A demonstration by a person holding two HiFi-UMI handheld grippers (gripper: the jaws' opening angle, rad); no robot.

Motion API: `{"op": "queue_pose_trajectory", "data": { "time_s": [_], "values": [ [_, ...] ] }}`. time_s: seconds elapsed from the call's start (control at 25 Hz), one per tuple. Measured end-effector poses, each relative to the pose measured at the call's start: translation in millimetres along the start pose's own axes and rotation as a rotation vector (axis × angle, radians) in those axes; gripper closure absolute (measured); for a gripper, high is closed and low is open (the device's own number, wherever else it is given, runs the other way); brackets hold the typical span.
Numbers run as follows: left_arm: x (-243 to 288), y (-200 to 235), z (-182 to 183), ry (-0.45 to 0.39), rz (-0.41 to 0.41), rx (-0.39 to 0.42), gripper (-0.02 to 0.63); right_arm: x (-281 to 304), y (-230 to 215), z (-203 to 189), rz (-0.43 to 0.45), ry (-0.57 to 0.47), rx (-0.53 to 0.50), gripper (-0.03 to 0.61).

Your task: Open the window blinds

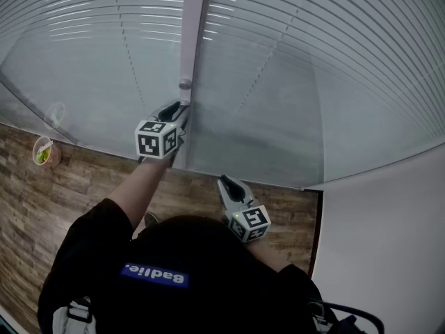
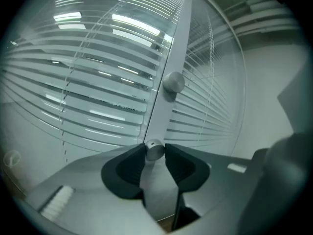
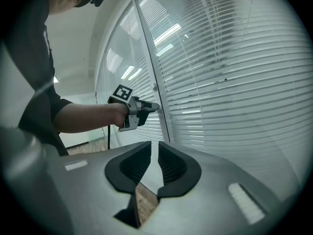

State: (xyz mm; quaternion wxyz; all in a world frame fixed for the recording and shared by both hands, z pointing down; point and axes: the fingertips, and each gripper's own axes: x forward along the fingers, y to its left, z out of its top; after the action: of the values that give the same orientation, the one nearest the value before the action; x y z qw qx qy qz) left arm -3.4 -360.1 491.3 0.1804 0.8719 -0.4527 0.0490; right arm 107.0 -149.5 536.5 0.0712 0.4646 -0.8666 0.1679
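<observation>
Blinds: horizontal slat window blinds fill the panes on both sides of a vertical frame post. The slats lie close over one another and show little through them.
Control: two small round metal knobs sit on the post. The lower knob is the one engaged; the upper knob is free.
Left gripper: the left gripper is clamped on the lower knob, one pad pressing each side of it, arm stretched out to the post.
Right gripper: the right gripper is held back near the person's body, well apart from the post. Its jaws stand a narrow gap apart with nothing between them.
Step in hand: judged to be the knob turn that tilts the slats. The blinds are not yet open.
Next move: roll the left wrist about the knob's axis without loosening the clamp. Watch the slats for tilt, and re-grip if the pads slip on the smooth metal.
</observation>
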Motion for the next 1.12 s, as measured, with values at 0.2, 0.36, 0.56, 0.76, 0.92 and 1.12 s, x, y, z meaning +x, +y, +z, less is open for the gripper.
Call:
{"op": "queue_pose_trajectory", "data": {
  "time_s": [0.2,0.36,0.56,0.76,0.92,1.12],
  "values": [
    [-1,0,1,-0.007,-0.031,-0.075,0.491,0,5,0,0.015,0.002,-0.01,0.53],
    [-2,1,1,-0.021,-0.068,-0.171,0.491,-1,4,-2,0.013,0.002,-0.005,0.531],
    [-2,2,3,-0.041,-0.118,-0.294,0.491,-1,7,-1,0.019,0.002,-0.01,0.531],
    [-3,2,5,-0.05,-0.145,-0.384,0.491,-3,8,0,0.021,0.006,-0.008,0.531],
    [-3,2,5,-0.063,-0.18,-0.505,0.491,-3,11,1,0.029,0.01,-0.006,0.531],
    [-1,5,3,-0.076,-0.211,-0.609,0.491,-2,10,-2,0.029,0.01,-0.002,0.531]
  ]
}}
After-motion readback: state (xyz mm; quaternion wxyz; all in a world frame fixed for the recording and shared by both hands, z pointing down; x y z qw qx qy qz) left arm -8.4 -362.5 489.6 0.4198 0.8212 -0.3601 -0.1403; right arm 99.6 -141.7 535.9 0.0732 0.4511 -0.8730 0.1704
